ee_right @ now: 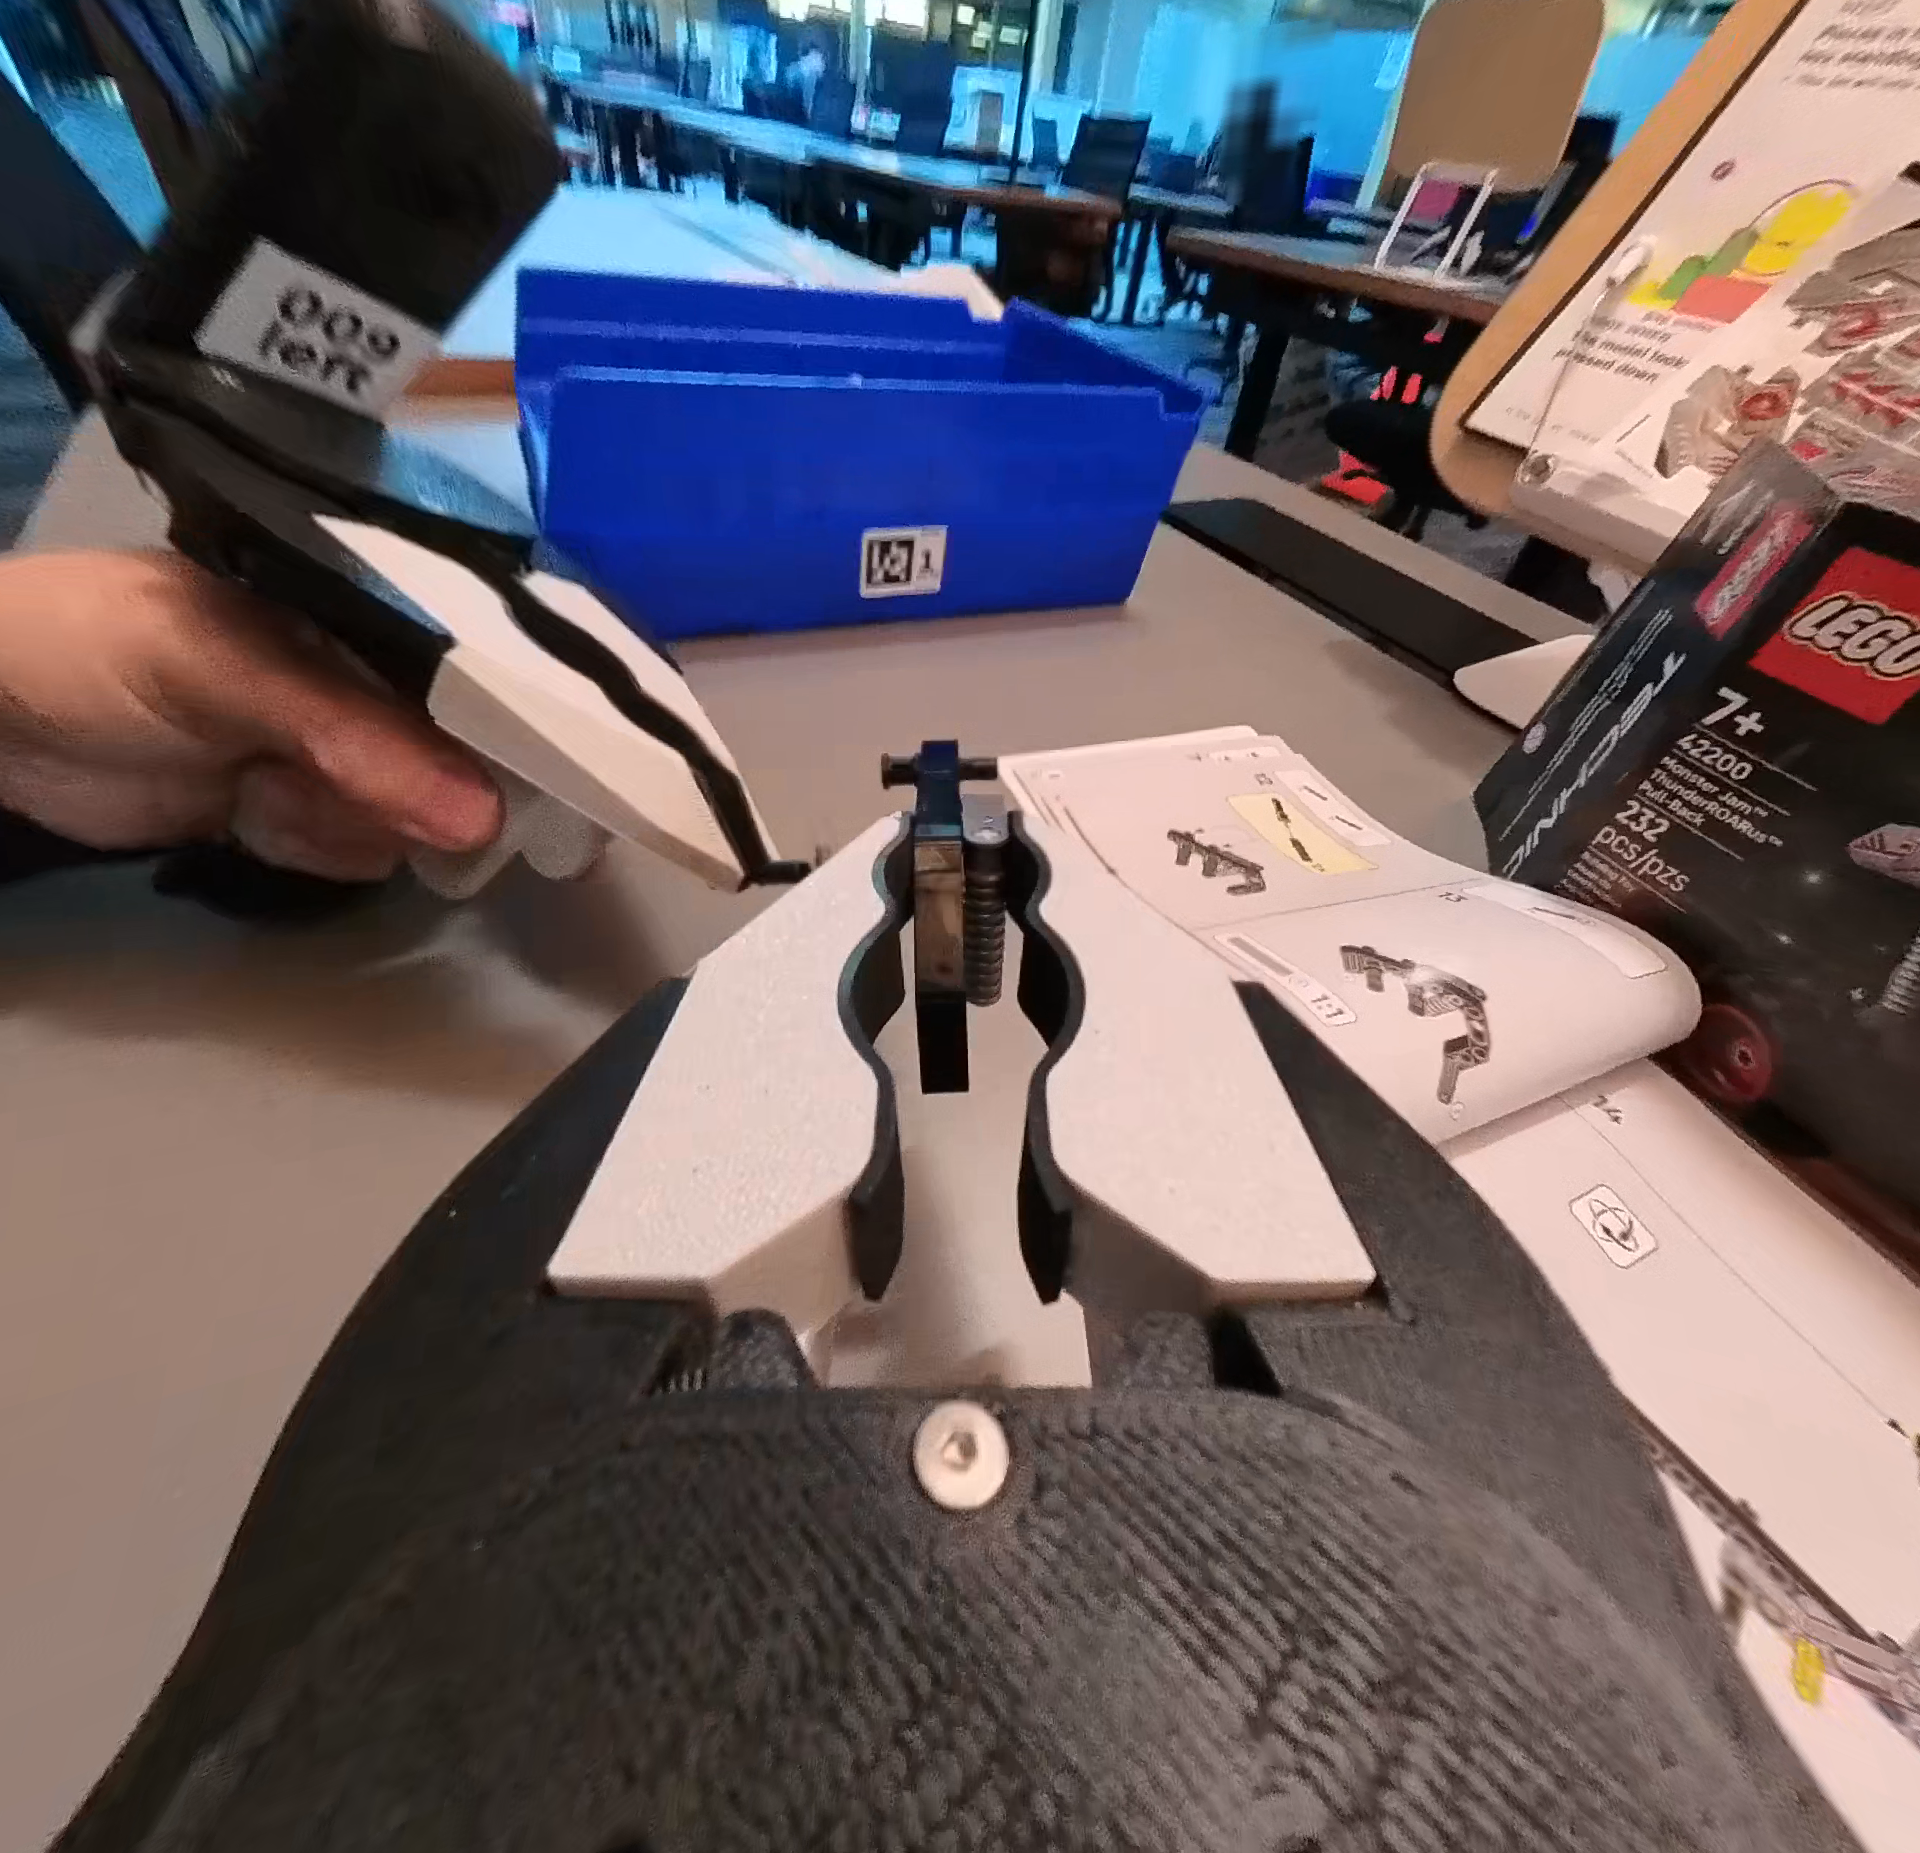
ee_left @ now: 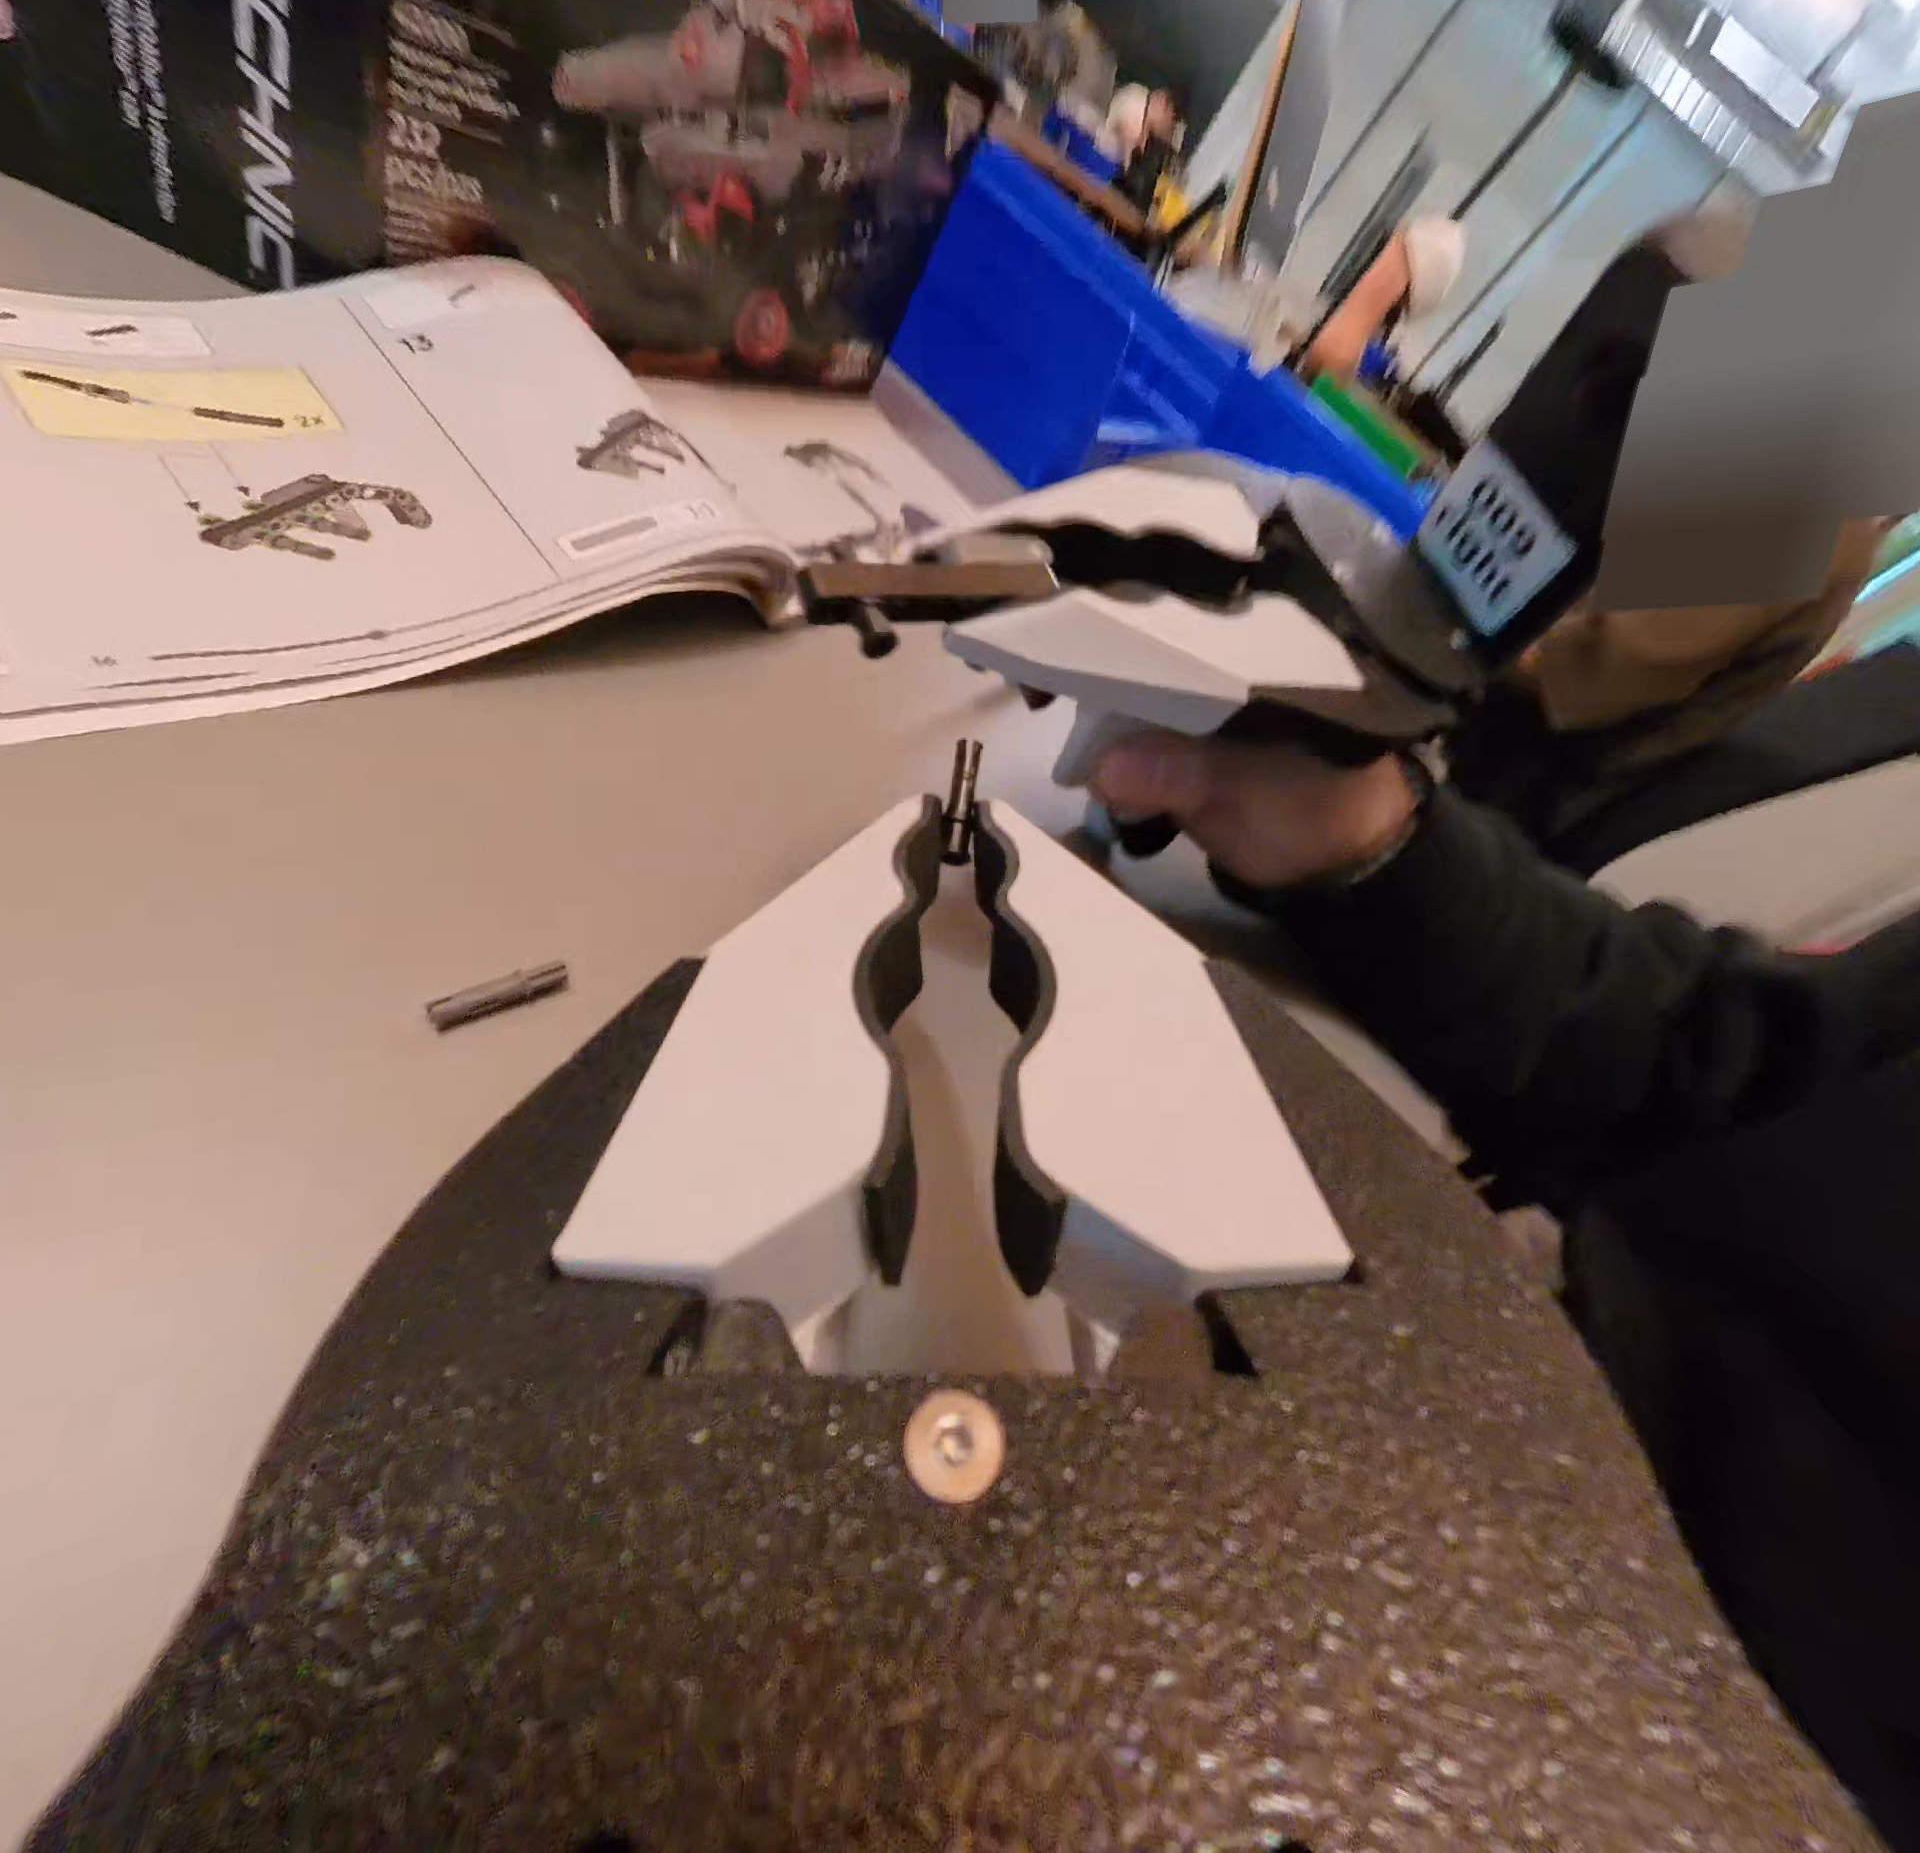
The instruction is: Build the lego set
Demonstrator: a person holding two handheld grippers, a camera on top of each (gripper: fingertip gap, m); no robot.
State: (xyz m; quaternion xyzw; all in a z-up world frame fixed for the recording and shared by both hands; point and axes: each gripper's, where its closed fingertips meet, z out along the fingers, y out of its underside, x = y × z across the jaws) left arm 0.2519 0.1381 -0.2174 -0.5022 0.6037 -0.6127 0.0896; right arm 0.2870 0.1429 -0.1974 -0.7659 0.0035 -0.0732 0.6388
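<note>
Left tool (ee_left: 961,827): nearly shut, its tips pinched a small black pin (ee_left: 964,801); the wavy gap behind the tips stayed narrow
Black pin: upright between the tips in the left wrist view, long axis along the fingers, free end pointing away from the camera; in the right wrist view it stuck out sideways from the left tool (ee_right: 764,873) toward the right tool
Right tool (ee_right: 951,847): narrow, closed on a lego assembly (ee_right: 940,930) of a dark beam with a ribbed black part beside it
Lego assembly: long axis along the fingers, front end past the tips with a short cross pin on top; in the left wrist view it (ee_left: 925,582) pointed left toward the booklet, held above the worktop
Loose grey pin (ee_left: 497,995): lay flat on the worktop (ee_left: 260,972), left of the left tool, apart from it
Instruction booklet (ee_right: 1351,920): open on the worktop, right of the right tool
Lego box (ee_right: 1745,764): stood behind the booklet
Blue bin (ee_right: 821,484): on the far side of the worktop
</note>
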